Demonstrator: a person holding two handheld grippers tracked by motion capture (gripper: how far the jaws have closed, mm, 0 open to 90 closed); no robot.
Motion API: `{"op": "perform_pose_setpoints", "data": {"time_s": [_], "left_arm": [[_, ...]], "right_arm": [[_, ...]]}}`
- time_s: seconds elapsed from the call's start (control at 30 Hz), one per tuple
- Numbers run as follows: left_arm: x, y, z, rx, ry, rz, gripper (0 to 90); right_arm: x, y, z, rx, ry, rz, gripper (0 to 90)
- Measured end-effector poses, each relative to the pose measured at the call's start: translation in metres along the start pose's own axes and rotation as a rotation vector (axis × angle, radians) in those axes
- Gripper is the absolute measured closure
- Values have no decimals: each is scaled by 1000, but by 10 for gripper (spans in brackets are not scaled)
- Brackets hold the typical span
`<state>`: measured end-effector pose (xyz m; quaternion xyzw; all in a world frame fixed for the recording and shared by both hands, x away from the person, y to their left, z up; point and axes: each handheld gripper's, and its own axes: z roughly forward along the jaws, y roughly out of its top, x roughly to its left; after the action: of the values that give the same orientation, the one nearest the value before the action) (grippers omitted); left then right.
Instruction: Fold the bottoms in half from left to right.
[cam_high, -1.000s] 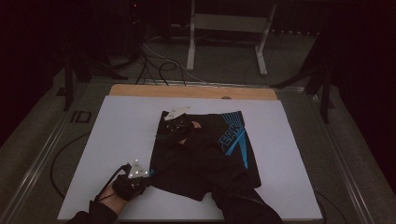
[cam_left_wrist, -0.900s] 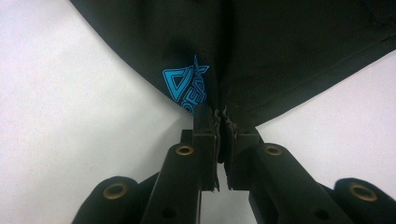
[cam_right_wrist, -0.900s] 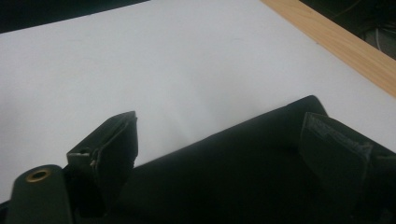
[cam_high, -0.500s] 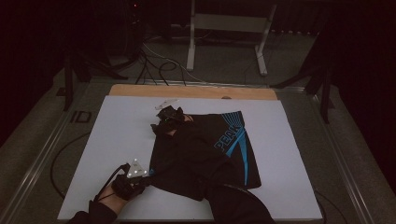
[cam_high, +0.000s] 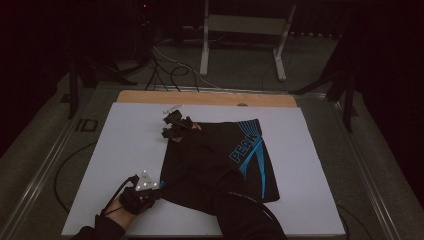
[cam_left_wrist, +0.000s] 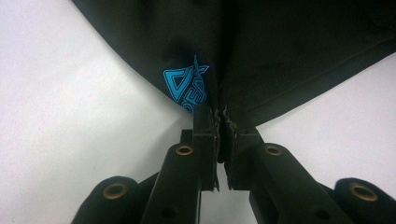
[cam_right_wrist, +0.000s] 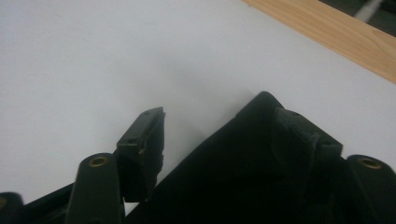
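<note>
A pair of black fabric shorts with a blue printed logo lies spread on the white worktop, near its middle. The left gripper, at the near left corner of the shorts, has its jaws pinched tight on a fold of the hem, just beside the blue logo. The right gripper sits at the far left corner of the shorts; its jaws have just been closing and stand partway apart, the cloth's corner lying between them, not yet pinched.
</note>
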<state>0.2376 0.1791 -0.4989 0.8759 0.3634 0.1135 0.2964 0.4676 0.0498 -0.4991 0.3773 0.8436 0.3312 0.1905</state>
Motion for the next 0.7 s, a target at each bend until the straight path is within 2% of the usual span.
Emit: {"op": "perform_pose_setpoints", "data": {"time_s": [0.13,0.17,0.2,0.4,0.57,0.63,0.7], "left_arm": [[0,0,-1,-2,0,2,846],[0,0,-1,-1,1,3,846],[0,0,-1,-2,1,3,845],[0,0,-1,-5,0,4,846],[-1,1,-4,-18,5,4,846],[-1,1,-4,-16,3,3,845],[-2,1,-3,-15,3,6,845]], "right_arm": [[2,-1,6,26,-23,6,436],[2,-1,8,29,-16,10,453],[2,-2,9,38,-30,5,486],[1,-7,17,69,-14,5,509],[1,-10,17,76,-4,0,578],[-1,-11,17,78,0,12,626],[-3,-11,16,81,-5,1,661]]}}
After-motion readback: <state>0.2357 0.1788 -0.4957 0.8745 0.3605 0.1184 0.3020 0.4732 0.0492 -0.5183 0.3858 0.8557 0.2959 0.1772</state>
